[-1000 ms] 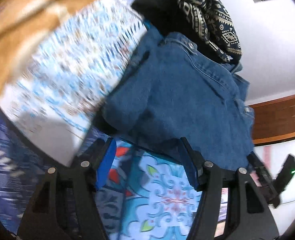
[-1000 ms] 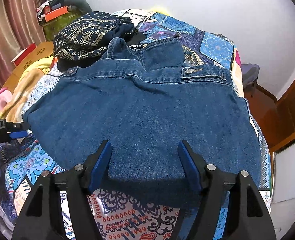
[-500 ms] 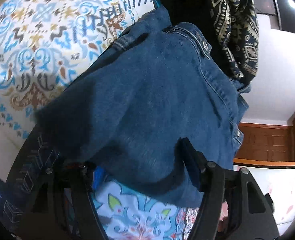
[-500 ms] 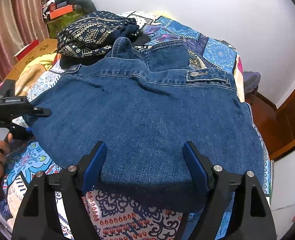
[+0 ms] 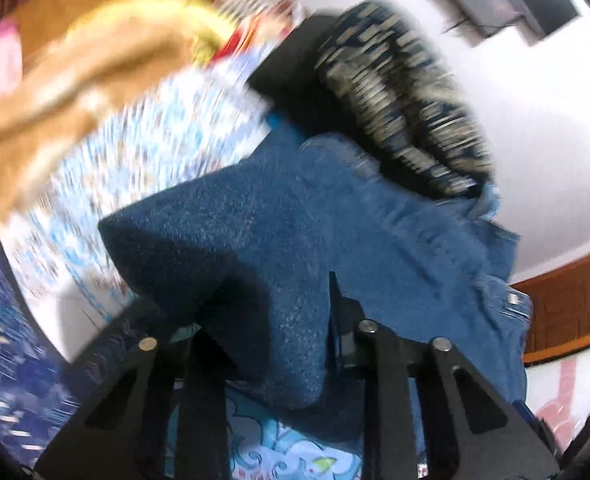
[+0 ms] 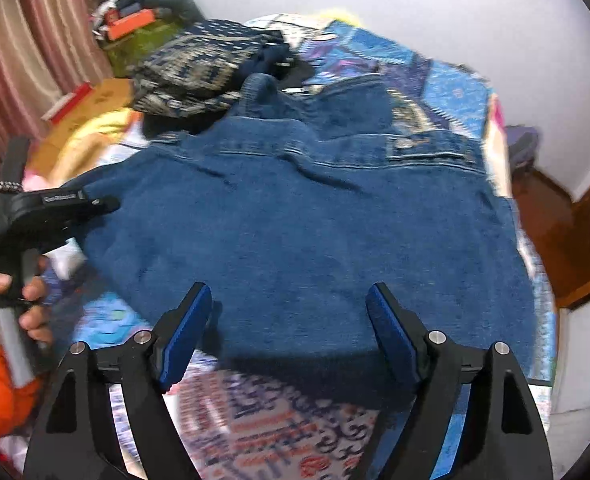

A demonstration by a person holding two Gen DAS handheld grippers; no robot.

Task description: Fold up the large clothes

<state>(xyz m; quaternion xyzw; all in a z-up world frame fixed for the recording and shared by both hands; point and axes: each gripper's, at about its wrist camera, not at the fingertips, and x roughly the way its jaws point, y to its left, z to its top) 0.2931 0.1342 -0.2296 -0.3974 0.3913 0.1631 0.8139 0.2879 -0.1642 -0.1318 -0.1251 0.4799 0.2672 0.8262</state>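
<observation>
a person's bare hand (image 6: pixel 13 300) at the far left grips the grey handle of the black two-finger left gripper (image 6: pixel 95 205), whose tips rest at the left edge of a dark blue denim jacket (image 6: pixel 307 220). the jacket lies spread flat, back side up, across a bed covered by a blue, white and red patterned quilt (image 6: pixel 279 436). in the left wrist view, which is blurred, a corner of the denim is bunched up between the left gripper's (image 5: pixel 271 320) black arms, and the jaws look closed narrowly on that fold of cloth.

behind the jacket's collar sits a crumpled navy cloth with a gold geometric print (image 6: pixel 199 68), touching the collar area. a yellow and tan blanket (image 6: pixel 91 136) lies to the left of it, beside pink striped curtains (image 6: pixel 35 60).

in the middle foreground the right gripper (image 6: pixel 289 320), black with blue pads (image 6: pixel 187 328), stands wide open just over the jacket's lower hem, holding nothing. the hem lies between its two fingers.

to the right, the jacket's side reaches the quilt's edge, with a white wall (image 6: pixel 475 12) and brown wooden trim (image 6: pixel 587 232) beyond.
</observation>
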